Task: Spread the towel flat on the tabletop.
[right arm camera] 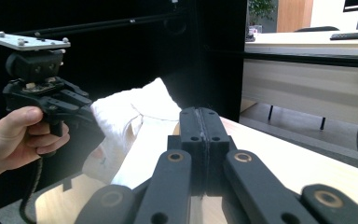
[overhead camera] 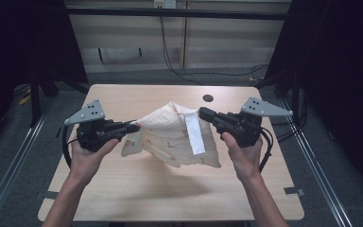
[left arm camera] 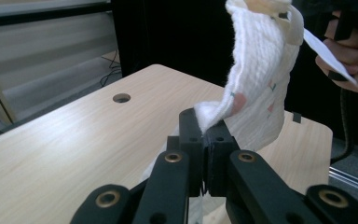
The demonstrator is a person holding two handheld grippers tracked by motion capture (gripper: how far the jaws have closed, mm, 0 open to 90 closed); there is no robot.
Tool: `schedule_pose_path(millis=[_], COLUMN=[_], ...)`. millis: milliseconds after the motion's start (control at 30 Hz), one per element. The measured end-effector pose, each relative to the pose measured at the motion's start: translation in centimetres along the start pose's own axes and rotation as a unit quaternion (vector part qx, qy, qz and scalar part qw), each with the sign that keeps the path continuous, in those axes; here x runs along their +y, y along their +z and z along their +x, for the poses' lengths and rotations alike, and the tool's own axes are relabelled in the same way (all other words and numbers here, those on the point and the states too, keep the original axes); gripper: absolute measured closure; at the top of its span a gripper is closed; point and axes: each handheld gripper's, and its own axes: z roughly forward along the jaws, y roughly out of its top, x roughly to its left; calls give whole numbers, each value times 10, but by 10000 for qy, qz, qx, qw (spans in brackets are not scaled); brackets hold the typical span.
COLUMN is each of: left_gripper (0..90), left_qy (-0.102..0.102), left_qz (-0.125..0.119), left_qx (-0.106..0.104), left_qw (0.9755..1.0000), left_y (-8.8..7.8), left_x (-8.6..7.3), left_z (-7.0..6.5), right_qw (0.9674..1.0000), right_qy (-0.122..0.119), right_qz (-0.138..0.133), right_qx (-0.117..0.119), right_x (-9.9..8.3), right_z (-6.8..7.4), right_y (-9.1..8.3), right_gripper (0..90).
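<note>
Cream quilted cloth (overhead camera: 170, 135) with small coloured prints, likely a baby garment, hangs stretched between both grippers above the middle of the light wooden table (overhead camera: 123, 189), clear of the surface with its shadow below. A white label strip (overhead camera: 194, 134) hangs down its right half.

Left gripper (overhead camera: 134, 126): jaws closed tight, pinching the cloth's left corner; the left gripper view shows cloth (left arm camera: 256, 70) squeezed between the black pads and rising up to the right. Left hand (overhead camera: 87, 153) grips the body from below, grey three-cornered plate (overhead camera: 86, 112) on top.

Right gripper (overhead camera: 203, 113): jaws fully closed on the cloth's upper right edge, near the label. In the right gripper view the pads meet with white fabric (right arm camera: 140, 116) just beyond and under them. Right hand (overhead camera: 243, 153) holds the body, cable (overhead camera: 267, 146) looping at its right.

Round hole (overhead camera: 208, 98) in the table near the far edge, beyond the cloth. Grey floor and metal rails (overhead camera: 9, 161) flank the table.
</note>
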Motion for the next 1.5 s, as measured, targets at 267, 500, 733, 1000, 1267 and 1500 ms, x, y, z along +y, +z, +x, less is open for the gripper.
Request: schedule_pose_path(millis=[267,500,733,1000,1267,1500], left_gripper=[886,846,508,438,547,563], left_qy=[-48,-573,-1155,-1542,-1774,-1638], left_qz=[222,738,708,765,1283,1627], left_qx=[-141,-92,325,476,200,-13], left_qw=[9996,9956,9902,9839,9755,9730], left_y=[3,79,108,87,71,68], left_x=[8,-37,-50,-86,-139,-156], left_z=[2,47,65,79,73,56], right_qw=[9997,9923,9833,9639,9511,9594], right_qy=[25,236,594,1180,1343,1135], right_qz=[-43,599,1031,1595,1649,1965], right_qx=[-249,-1054,-1374,-1775,-2239,-1677], right_x=[-12,-60,-104,-157,-158,-159], right_z=[12,-38,-86,-138,-149,-113], right_y=[-7,16,35,56,27,-2], right_gripper=[900,900,900,893,590,585])
